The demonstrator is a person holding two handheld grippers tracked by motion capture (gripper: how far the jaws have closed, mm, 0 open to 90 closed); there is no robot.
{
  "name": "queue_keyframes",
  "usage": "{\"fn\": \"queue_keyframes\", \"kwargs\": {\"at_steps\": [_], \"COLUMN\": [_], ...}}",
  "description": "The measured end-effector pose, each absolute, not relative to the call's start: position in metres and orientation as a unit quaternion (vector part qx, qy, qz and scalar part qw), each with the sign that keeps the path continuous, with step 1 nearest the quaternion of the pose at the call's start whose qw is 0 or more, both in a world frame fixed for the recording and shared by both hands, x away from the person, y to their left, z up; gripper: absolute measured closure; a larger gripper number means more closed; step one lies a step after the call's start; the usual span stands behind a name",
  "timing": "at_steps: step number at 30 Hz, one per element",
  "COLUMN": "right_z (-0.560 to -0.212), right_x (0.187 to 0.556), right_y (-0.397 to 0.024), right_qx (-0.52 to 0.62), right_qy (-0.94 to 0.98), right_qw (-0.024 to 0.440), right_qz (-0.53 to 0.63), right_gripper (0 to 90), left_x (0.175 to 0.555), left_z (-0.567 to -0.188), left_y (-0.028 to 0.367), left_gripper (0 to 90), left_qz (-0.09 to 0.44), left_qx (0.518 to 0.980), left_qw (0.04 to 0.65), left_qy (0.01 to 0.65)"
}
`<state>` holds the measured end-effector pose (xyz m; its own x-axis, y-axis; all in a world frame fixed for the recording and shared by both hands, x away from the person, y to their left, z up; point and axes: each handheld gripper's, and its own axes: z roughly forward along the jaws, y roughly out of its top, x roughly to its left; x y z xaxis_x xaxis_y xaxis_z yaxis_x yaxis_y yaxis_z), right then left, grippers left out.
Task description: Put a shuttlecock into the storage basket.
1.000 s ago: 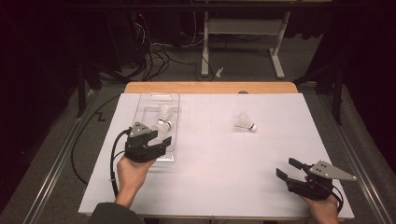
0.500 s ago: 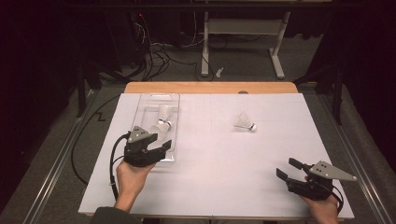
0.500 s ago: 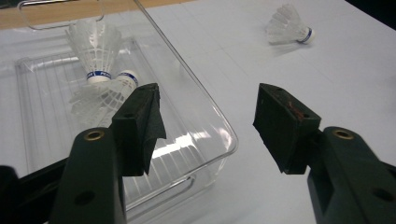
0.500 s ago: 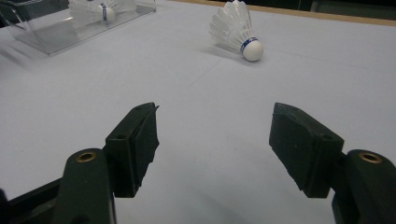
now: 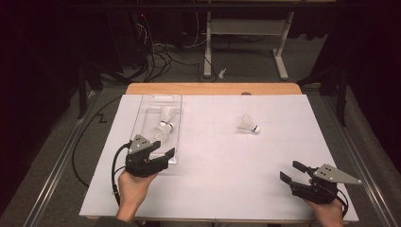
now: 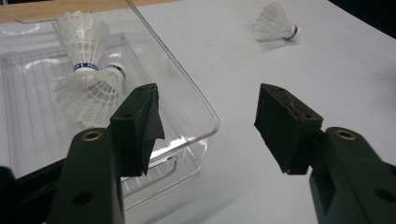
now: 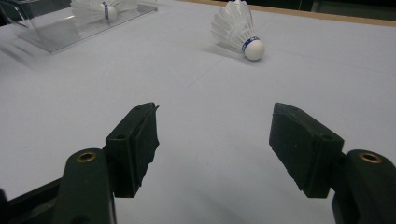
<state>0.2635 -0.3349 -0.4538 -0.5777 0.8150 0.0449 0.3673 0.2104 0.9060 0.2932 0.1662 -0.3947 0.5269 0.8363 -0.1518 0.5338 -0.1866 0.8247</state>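
Note:
A clear plastic tray (image 5: 161,97) lies at the left of the white table top. Two white shuttlecocks rest in it, one (image 5: 165,113) farther back and one (image 5: 161,133) nearer. My left gripper (image 5: 165,147) hovers open at the tray's near right corner (image 6: 177,65), with nothing between its jaws. Ahead of it in the left gripper view (image 6: 208,105) lie both tray shuttlecocks (image 6: 91,91). A third shuttlecock (image 5: 247,124) lies on its side on the bare table, right of centre. My right gripper (image 5: 289,170) stands open and empty near the front right, pointing toward that shuttlecock (image 7: 236,28).
A white sheet (image 5: 213,156) covers the table, and a wooden strip (image 5: 213,88) shows along the far edge. Metal rails run along both sides. Beyond the table, cables (image 5: 156,52) and a white frame (image 5: 246,28) stand on the dark floor.
My left gripper has drawn back a little toward the person, away from the nearer shuttlecock in the tray. The right gripper has stayed put.

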Motion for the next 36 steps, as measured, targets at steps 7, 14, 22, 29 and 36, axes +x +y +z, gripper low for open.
{"fn": "queue_keyframes", "kwargs": {"at_steps": [7, 14, 22, 29, 36], "right_z": [-0.454, -0.454, -0.454, -0.454, -0.454], "right_x": [0.264, 0.261, 0.263, 0.263, 0.265], "right_y": [-0.335, -0.338, -0.335, -0.334, -0.333], "right_qx": [0.399, 0.404, 0.4, 0.396, 0.395], "right_qy": [0.744, 0.74, 0.743, 0.744, 0.746], "right_qw": [0.23, 0.231, 0.232, 0.23, 0.229], "right_qz": [0.485, 0.485, 0.484, 0.486, 0.485], "right_gripper": [32.8, 32.8, 32.9, 32.9, 32.9], "left_x": [0.289, 0.289, 0.286, 0.288, 0.294], "left_z": [-0.397, -0.398, -0.396, -0.399, -0.4], "left_y": [0.167, 0.158, 0.145, 0.138, 0.129], "left_gripper": [40.3, 40.2, 40.2, 40.2, 40.2], "left_qz": [0.167, 0.16, 0.153, 0.147, 0.142], "left_qx": [0.751, 0.76, 0.77, 0.773, 0.777], "left_qw": [0.448, 0.449, 0.451, 0.45, 0.45], "left_qy": [0.456, 0.442, 0.424, 0.422, 0.416]}}
